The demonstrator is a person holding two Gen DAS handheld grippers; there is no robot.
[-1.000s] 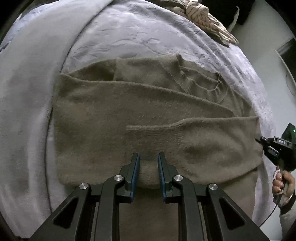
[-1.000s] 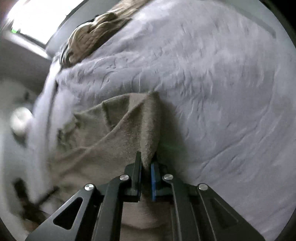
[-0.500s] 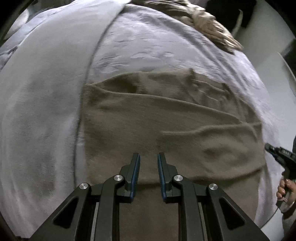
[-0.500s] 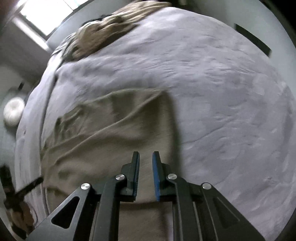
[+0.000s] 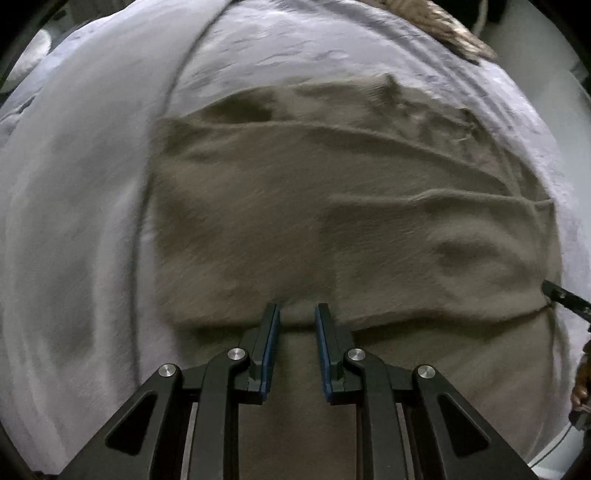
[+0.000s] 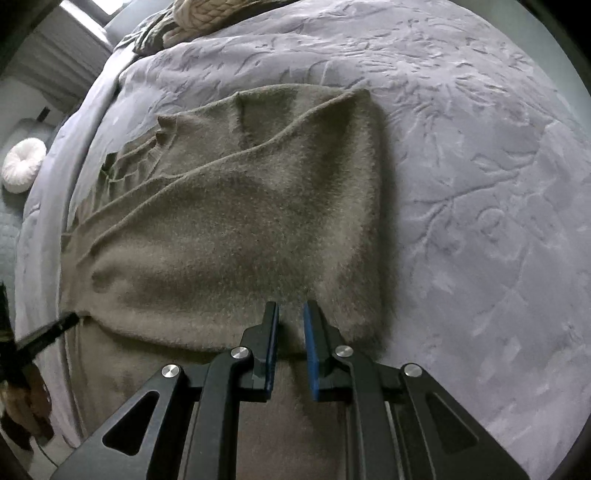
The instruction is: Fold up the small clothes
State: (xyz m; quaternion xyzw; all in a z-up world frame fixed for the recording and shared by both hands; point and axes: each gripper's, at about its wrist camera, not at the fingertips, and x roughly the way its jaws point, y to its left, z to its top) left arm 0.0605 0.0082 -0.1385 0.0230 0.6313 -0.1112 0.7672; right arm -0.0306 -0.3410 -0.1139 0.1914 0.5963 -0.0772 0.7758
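A fuzzy olive-brown sweater [image 5: 295, 206] lies on a lilac bedspread, its sleeves and sides folded across the body into a rough rectangle. It also shows in the right wrist view [image 6: 236, 221]. My left gripper [image 5: 297, 314] is open and empty, just above the near folded edge. My right gripper [image 6: 290, 312] is open and empty, over the near right corner of the fold. The right gripper's tip [image 5: 561, 297] shows at the sweater's right edge in the left wrist view. The left gripper's tip [image 6: 48, 332] shows at the left in the right wrist view.
The embossed lilac bedspread [image 6: 480, 166] spreads to the right of the sweater, and a smooth lilac blanket [image 5: 74, 203] to its left. A tan knitted item [image 6: 207, 14] lies at the far end of the bed. A round white cushion [image 6: 24, 170] sits beside the bed.
My right gripper let go of the sweater's folded edge and opened; the edge now lies flat. Both grippers have drawn back toward the near fold. The left gripper stays open.
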